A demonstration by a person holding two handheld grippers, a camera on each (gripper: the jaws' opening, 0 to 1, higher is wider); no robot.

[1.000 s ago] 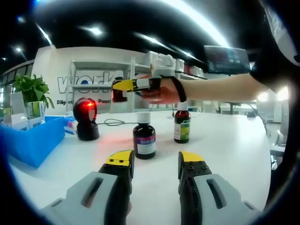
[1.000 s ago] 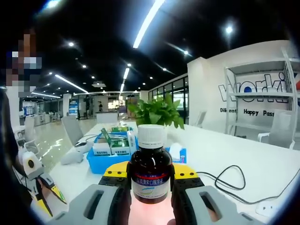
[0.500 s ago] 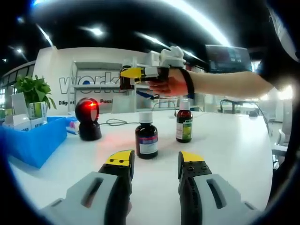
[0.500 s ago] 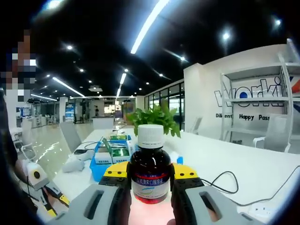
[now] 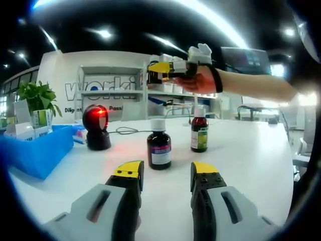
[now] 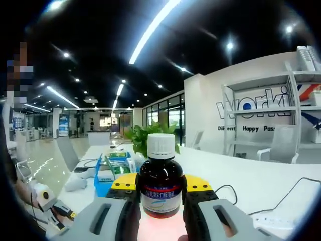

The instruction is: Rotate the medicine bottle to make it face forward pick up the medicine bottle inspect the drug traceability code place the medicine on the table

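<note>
Bottle of dark brown glass, the medicine bottle [image 6: 160,183], sits upright between the yellow-tipped jaws of the right hand-held gripper [image 6: 160,187], which are closed against its sides; its white cap is on top and its white and blue label faces the right gripper view's camera. In the left gripper view the same right hand-held gripper [image 5: 156,72] is held high above the bench [image 5: 241,160] by a hand [image 5: 201,80], with a dark bottle [image 5: 152,76] at its yellow tips, well above everything standing on the bench.

The left hand-held gripper [image 5: 166,175] hangs low over the bench, its jaws parted with bare bench showing between them and nothing in its grasp. Just beyond its tips stands a second brown bottle [image 5: 159,149] with a white cap and a pale label. Behind and to the right of that one stands a third bottle [image 5: 199,133] bearing a green label. To the left, a black barcode scanner [image 5: 96,127] glows red and casts a reddish patch on the bench, with a dark cable [image 5: 131,130] running off behind it. A blue bin [image 5: 35,150] holding boxes lies at the far left, with a green plant [image 5: 36,97] behind it.
</note>
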